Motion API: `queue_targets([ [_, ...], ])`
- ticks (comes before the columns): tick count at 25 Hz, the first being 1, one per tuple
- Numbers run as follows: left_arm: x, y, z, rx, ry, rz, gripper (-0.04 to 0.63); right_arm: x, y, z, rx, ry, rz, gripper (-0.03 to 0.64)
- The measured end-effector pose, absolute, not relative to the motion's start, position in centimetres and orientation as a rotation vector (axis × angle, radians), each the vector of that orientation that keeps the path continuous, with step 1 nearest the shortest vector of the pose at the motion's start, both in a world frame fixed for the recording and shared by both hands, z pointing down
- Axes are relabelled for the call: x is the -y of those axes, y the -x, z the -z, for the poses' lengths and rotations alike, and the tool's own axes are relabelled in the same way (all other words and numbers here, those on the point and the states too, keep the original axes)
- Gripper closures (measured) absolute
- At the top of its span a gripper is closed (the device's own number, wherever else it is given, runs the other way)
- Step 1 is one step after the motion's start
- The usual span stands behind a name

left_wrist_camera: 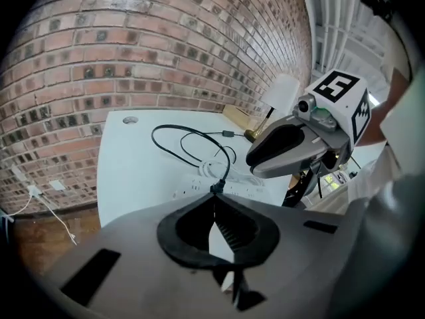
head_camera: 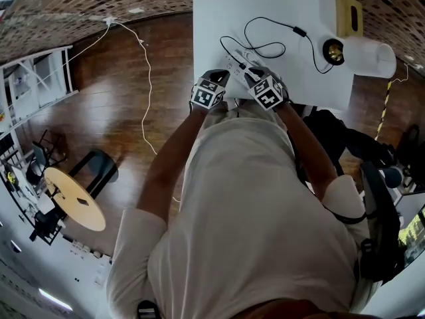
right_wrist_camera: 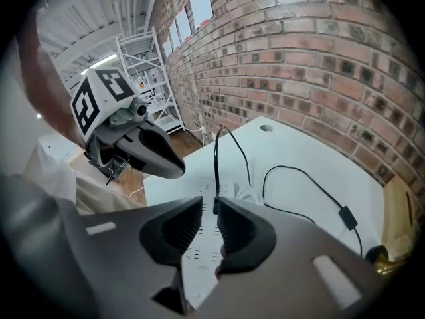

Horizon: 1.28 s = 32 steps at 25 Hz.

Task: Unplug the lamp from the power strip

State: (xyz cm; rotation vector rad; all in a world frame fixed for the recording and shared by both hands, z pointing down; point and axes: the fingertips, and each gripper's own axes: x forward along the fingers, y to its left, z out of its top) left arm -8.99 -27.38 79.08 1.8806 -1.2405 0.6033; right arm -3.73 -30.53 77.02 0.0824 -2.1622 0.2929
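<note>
- Hovering side by side over the near table edge, neither gripper is clamped on anything.
- left gripper (left_wrist_camera: 214, 203): the black ribbed jaws meet at the tips, with nothing between them.
- right gripper (right_wrist_camera: 210, 209): the jaws stand a narrow gap apart. The small black lamp plug (left_wrist_camera: 216, 188) lines up with that gap. The pads look clear of it, though the wide-angle view doesn't let me rule out a light touch.
- Progress: nothing is done yet. The plug is seated in the long white plastic power strip (head_camera: 235, 60). What's left is to close on the plug and pull it free, probably with the left pinning the strip down.
- Strip: it lies flat on the white table top (head_camera: 206, 38) near the front edge, just beyond both grippers. Its long axis runs roughly left to right in the head view, slightly skewed to the edge.
- Plug axis: upright, prongs down into the strip face. The thin black cord (right_wrist_camera: 215, 168) leaves its top going straight up, so I judge the pull should go straight up off the strip.
- The cord then loops across the table through a small black inline switch (right_wrist_camera: 346, 216) towards the far right corner.
- The brass-based lamp with a white cylindrical shade (head_camera: 362, 55) stands upright there beside a pale wooden block (head_camera: 348, 15), well apart from the strip.
</note>
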Motion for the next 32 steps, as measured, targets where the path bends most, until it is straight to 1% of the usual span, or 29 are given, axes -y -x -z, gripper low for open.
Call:
queue_targets([
  [9,29.3,8.9,-83.6,1.087,-1.933,-0.759,0.591,30.8,5.5,-80.0,2.056,-0.082,-0.256,0.543],
  [13,29.8,8.6,-84.9,1.043,-1.934,-0.770,0.591,30.9,5.8,-81.5,2.011,-0.069,-0.257,0.543],
  [18,30.5,7.9,-85.7,1.012,-1.974,-0.802,0.591,30.7,5.9,-83.4,1.952,-0.025,-0.231,0.544],
  [21,30.8,7.9,-86.2,0.997,-2.009,-0.857,0.591,30.8,6.3,-84.1,1.927,-0.007,-0.204,0.558],
  [32,31.0,7.6,-86.2,1.046,-2.194,-1.053,0.592,31.1,6.3,-84.2,1.945,-0.056,-0.227,0.566],
])
